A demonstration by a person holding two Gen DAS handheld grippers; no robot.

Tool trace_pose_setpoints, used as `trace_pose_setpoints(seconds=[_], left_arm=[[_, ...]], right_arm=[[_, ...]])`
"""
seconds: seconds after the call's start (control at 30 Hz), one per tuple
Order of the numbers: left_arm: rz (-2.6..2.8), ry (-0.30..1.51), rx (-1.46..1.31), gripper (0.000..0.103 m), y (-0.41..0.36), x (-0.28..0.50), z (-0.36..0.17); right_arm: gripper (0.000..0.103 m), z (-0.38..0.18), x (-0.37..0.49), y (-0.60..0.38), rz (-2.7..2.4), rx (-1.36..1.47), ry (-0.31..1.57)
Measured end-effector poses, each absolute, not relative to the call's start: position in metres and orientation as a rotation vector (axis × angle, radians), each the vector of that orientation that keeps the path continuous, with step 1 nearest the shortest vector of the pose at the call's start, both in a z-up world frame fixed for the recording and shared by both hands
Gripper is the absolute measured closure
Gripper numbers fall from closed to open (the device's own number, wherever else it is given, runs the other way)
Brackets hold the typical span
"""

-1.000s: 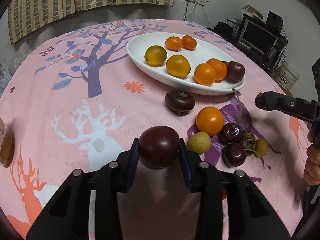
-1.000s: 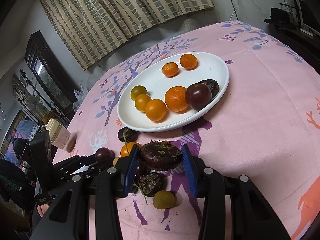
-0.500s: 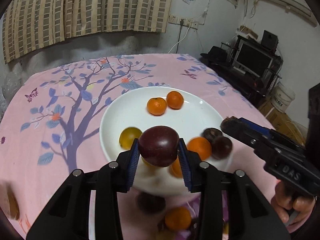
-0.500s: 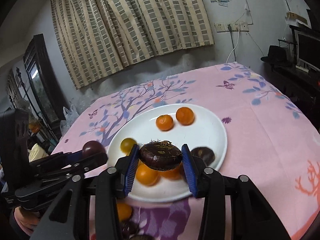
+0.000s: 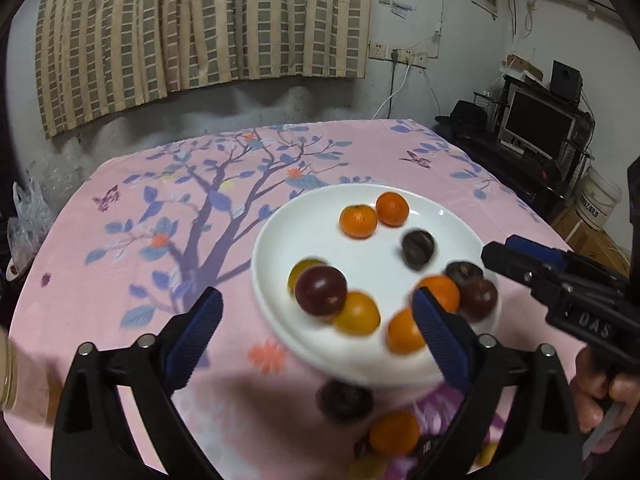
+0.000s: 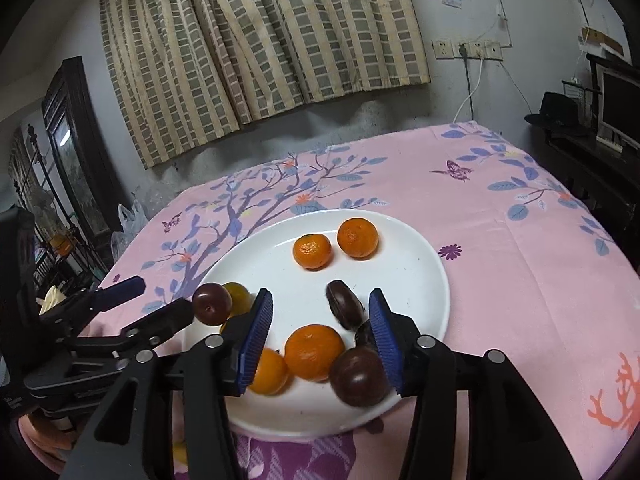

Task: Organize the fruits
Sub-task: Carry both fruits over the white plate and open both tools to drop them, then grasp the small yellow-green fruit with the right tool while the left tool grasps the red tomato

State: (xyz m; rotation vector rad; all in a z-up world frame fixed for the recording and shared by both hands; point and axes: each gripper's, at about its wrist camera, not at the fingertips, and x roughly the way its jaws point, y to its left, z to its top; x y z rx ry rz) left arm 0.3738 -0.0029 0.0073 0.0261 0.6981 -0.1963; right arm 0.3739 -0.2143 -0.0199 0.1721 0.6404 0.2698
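**Both claws spread over plate, two dark fruits dropping in**

Pink tree-print cloth covers the worktop [image 5: 120, 216], striped curtain behind, white plate [image 5: 280, 240] centre-right.

Left to right:
- left claw [image 5: 316, 316]: jaws spread wide, pinching nothing. Dark red round fruit [image 5: 321, 290] sits between and beyond them, over the plate's near-left part, against a yellow-orange one [image 5: 357, 313]; blurred, so landed or falling, cannot tell.
- two small mandarins [image 6: 312, 251], touching, far side of plate.
- wrinkled dark fruit [image 6: 343, 309], mid-plate, tilted on edge, blurred.
- right claw [image 6: 320, 340]: jaws spread, empty.
- loose fruit on the cloth just near of the plate: a dark one [image 5: 345, 400] and an orange [image 5: 394, 432].

Handling, my guess: light, round, smooth-skinned fruit, rolls easily, bruises if squeezed. Pinch across the widest middle, gentle pressure. Wrinkled one looks flatter, take it across its short axis. Release low so nothing rolls off the rim.
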Motion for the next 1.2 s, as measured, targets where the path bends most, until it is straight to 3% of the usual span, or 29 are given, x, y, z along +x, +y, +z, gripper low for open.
trace_pose_setpoints(seconds=[0.27, 0.6, 0.73, 1.2], left_arm=[[-0.12, 0.787, -0.106, 0.005, 0.053, 0.299, -0.037], [-0.1, 0.834, -0.123, 0.005, 0.063, 0.274, -0.049], [-0.089, 0.829, -0.118, 0.005, 0.065, 0.271, -0.05], [-0.087, 0.844, -0.106, 0.005, 0.063, 0.27, -0.052]], right_arm=[[0.046, -0.051, 0.304, -0.2, 0.356, 0.067, 0.772], [0.046, -0.078, 0.26, -0.187, 0.431, -0.033, 0.893], [0.056, -0.078, 0.257, -0.185, 0.447, -0.054, 0.897], [0.074, -0.079, 0.26, -0.186, 0.45, -0.056, 0.917]])
